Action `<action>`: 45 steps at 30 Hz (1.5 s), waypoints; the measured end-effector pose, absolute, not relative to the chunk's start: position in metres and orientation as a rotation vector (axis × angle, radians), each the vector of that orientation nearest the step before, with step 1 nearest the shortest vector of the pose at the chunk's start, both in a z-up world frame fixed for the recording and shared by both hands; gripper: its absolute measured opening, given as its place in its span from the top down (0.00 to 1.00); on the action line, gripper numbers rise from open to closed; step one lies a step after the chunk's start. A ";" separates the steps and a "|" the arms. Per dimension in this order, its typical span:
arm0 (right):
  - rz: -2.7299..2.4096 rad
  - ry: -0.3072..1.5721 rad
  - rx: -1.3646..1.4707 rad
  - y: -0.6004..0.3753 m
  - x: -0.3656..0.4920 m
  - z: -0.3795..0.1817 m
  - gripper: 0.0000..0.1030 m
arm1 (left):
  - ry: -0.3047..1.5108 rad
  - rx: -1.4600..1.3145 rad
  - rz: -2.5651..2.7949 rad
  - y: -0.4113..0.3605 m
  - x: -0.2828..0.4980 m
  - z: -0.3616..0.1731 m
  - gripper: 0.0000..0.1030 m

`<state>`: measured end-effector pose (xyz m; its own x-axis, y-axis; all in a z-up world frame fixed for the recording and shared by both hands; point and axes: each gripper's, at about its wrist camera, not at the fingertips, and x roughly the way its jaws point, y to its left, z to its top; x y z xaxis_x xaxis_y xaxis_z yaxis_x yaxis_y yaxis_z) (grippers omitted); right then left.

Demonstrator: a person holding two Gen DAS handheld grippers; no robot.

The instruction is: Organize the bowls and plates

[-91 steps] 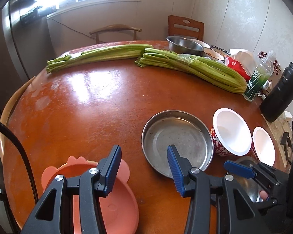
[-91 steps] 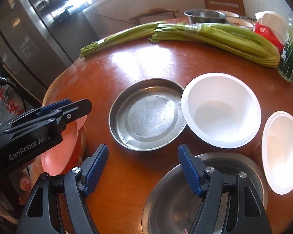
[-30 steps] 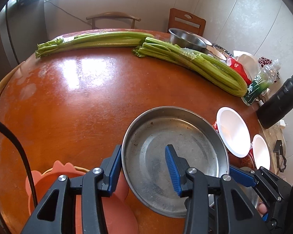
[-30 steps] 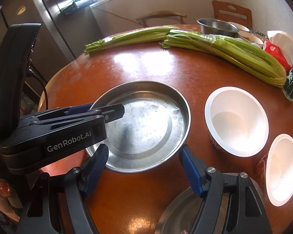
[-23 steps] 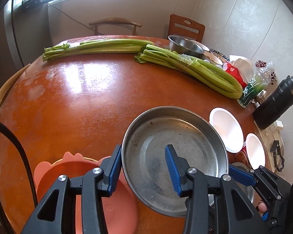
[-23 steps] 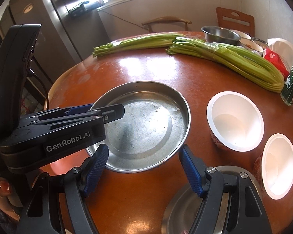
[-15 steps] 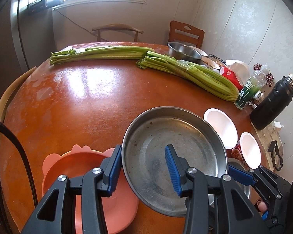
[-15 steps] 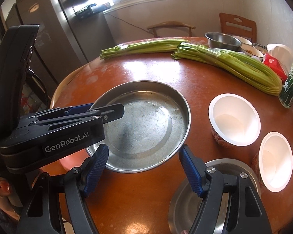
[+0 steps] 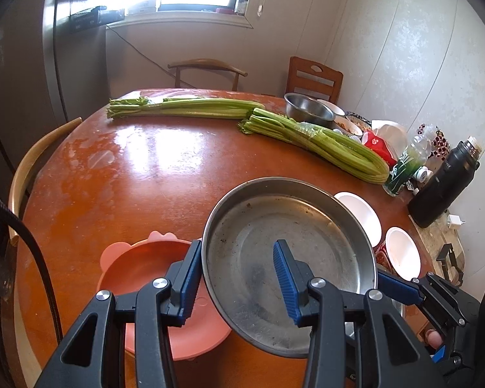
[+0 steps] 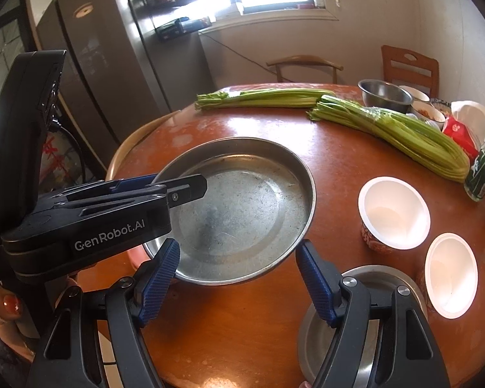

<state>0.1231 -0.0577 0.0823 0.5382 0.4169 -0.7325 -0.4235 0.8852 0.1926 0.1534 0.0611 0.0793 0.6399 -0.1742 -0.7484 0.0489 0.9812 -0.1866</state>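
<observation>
My left gripper (image 9: 237, 278) is shut on the near rim of a round steel plate (image 9: 294, 245) and holds it lifted above the table, tilted. The plate also shows in the right wrist view (image 10: 242, 213), with the left gripper's body (image 10: 90, 223) clamped on its left rim. A pink plate (image 9: 145, 278) lies on the table below and left of the steel plate. My right gripper (image 10: 237, 284) is open and empty, above a steel bowl (image 10: 371, 323) at the table's front edge. Two white bowls (image 10: 394, 210) (image 10: 451, 274) stand to the right.
Two bundles of celery (image 9: 317, 142) (image 9: 184, 108) lie across the far table. A steel bowl (image 9: 307, 108), small dishes, a red packet (image 9: 378, 144), a green bottle (image 9: 407, 165) and a black flask (image 9: 443, 184) stand at the right. Chairs ring the table.
My left gripper closed on the steel plate and lifted it off the table, rising over the last second. The right gripper rose too and stayed open.
</observation>
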 end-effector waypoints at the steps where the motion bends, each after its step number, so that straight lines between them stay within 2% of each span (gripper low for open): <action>1: 0.505 0.864 -0.013 -0.056 0.122 0.083 0.26 | 0.863 -0.156 -0.124 0.062 0.151 0.081 0.57; 20: 0.648 0.788 -0.085 -0.012 0.118 0.103 0.26 | 0.823 -0.129 -0.014 0.104 0.123 0.102 0.57; 45: 0.632 0.878 -0.226 0.040 0.140 0.035 0.26 | 0.891 -0.254 0.029 0.153 0.145 0.034 0.57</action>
